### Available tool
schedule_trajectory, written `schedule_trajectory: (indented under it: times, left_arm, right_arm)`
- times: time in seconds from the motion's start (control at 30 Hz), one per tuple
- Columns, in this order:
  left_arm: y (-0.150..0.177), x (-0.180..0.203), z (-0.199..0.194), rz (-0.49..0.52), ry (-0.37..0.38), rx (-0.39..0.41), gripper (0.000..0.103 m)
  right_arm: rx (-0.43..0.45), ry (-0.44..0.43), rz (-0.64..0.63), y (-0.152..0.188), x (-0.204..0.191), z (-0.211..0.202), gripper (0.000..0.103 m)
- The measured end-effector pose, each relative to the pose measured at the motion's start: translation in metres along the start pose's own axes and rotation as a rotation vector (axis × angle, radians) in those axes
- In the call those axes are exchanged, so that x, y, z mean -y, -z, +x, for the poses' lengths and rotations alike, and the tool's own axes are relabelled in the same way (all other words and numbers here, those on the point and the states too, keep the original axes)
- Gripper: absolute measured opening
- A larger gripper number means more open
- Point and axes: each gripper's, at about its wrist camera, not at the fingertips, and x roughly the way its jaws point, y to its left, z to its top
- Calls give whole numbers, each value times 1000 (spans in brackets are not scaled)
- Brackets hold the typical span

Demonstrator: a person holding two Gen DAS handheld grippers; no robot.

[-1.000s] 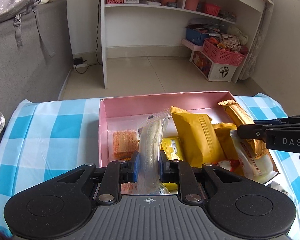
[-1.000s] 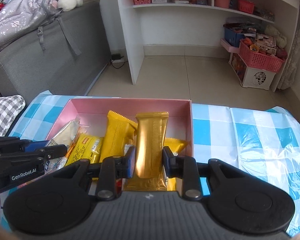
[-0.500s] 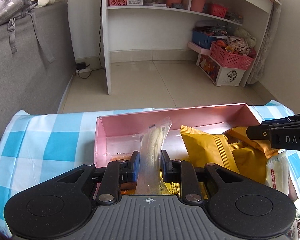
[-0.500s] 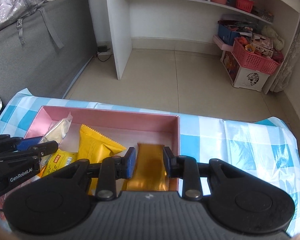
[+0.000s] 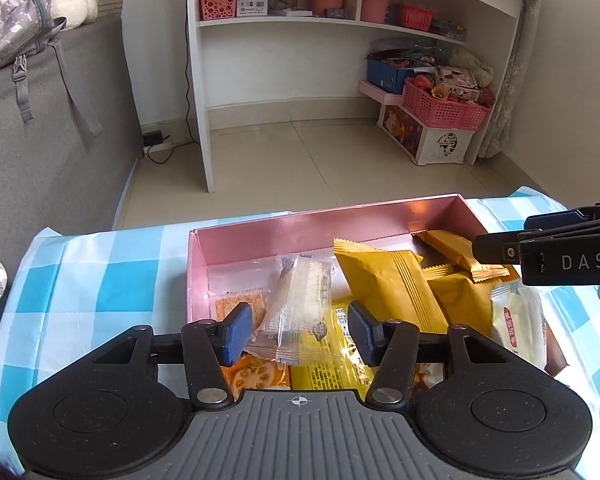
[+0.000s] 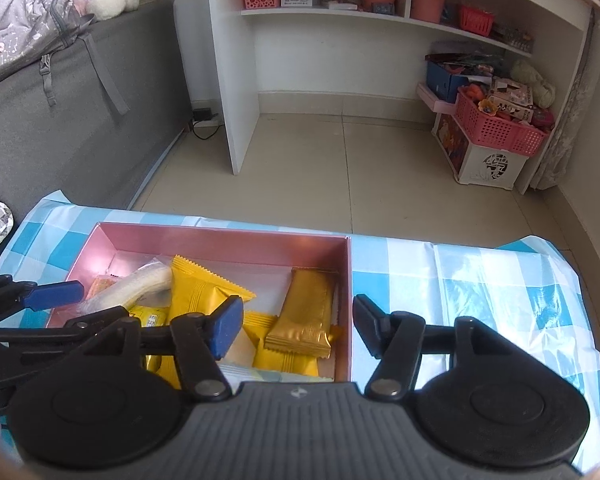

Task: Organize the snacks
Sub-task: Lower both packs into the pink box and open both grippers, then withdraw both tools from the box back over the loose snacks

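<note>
The left gripper hovered with its jaws spread, holding nothing; the clear-wrapped snack lay between them, loose in the pink box, resting on the orange cracker pack and the yellow packet at the box's 7 o'clock end. As I judged it, the step was release and withdrawal, done best by lifting straight up so neither pad dragged the thin wrapper back out. Further right, the big yellow pouch leaned across the middle. The right gripper, jaws likewise spread and empty, sat over the gold bar, which lay against the wall at the 3 o'clock end. One of its fingers stood beyond that wall, over the checked cloth on the surface, so a sideways pull risked catching the rim. Open room lay at 3 o'clock of the box and, inside it, along the bare floor by the far wall at 12 o'clock.
</note>
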Motion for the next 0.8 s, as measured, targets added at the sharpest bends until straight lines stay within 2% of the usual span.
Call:
schedule_trajectory:
  times: [0.2,0.47,0.57,0.8]
  left_arm:
    - [9,5,-23,21,5,2,62]
    - [28,7,-51,29,20,-3,66]
    - [37,6,-61,24,27,-2,71]
    - [58,8,-81,32,36,-12,76]
  right_arm:
    - [12,1,-19,8,-4,-17,67]
    - [24,-11,-23,27,-8,-38,72]
    - [27,-9,-26,36,-9,-46,74]
    - [33,-8,-32,59,-10,-65,79]
